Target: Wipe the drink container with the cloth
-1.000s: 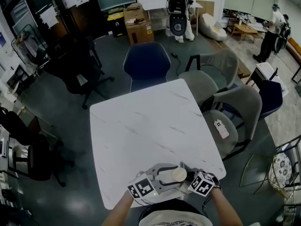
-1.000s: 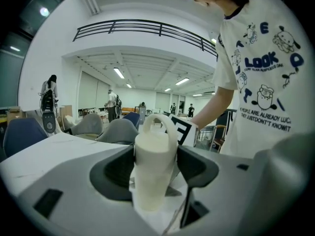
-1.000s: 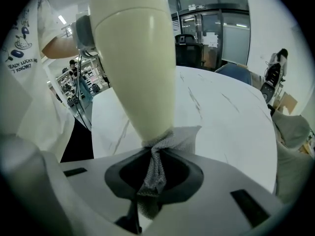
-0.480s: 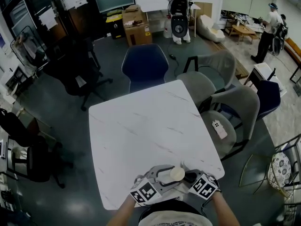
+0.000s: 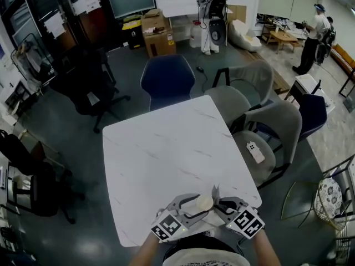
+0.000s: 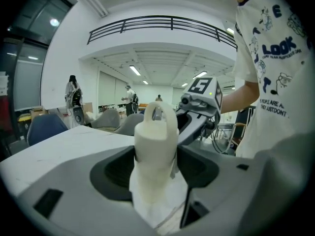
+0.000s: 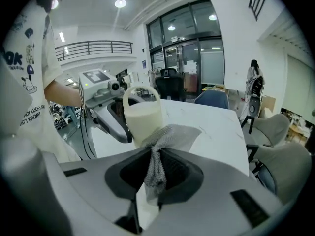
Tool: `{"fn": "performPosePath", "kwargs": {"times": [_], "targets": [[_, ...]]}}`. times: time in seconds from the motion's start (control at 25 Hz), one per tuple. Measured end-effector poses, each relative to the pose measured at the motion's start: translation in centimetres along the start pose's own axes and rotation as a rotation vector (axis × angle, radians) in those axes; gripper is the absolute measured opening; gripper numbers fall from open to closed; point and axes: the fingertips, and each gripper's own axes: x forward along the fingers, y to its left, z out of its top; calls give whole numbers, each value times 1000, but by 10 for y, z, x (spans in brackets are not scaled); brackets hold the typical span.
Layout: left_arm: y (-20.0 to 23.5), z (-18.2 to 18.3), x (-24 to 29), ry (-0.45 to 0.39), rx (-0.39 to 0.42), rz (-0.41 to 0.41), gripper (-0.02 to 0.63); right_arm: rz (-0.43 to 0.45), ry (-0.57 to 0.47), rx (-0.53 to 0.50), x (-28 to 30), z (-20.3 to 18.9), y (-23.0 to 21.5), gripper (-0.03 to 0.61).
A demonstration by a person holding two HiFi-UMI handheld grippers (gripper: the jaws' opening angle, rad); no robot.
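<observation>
A: Well, where is the drink container point(image 6: 155, 136) relative to the desk point(image 5: 166, 143)?

B: Over the desk's near edge, toward the near right corner, just in front of the person. It is a cream container with a loop handle on top, and it is upright.

A: Is it standing on the desk?

B: I cannot tell; its base is hidden in every view. The left gripper point(image 6: 156, 168) has it, with its jaws closed against the container's sides and the handle rising above them.

A: And the other one?

B: The right gripper point(image 7: 155, 173) is clamped on a grey mesh cloth point(image 7: 170, 134). The cloth is bunched where the jaws pinch it and fans out above them, and the fanned part lies against the lower side of the container.

A: So the two grippers face each other?

B: Yes, they meet over that same near edge of the desk, left one from the left, right one from the right, with the container between them. Each gripper's own view shows the other's marker cube just behind the container.

A: Anything else on the desk?

B: Only its white marbled top shows. A blue chair point(image 5: 166, 82) stands at the desk's far side, and grey chairs point(image 5: 266, 126) crowd its right side.
</observation>
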Motion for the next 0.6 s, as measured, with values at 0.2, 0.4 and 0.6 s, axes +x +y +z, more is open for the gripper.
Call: {"fn": "performPosePath", "kwargs": {"times": [0.2, 0.4, 0.6], "targets": [[1, 0, -8, -29, -43, 43, 273, -34, -86, 6, -18, 18, -3, 46], [4, 11, -21, -78, -77, 78, 273, -61, -129, 0, -34, 35, -2, 46], [5, 18, -35, -116, -100, 128, 272, -120, -212, 51, -48, 49, -4, 47]]}}
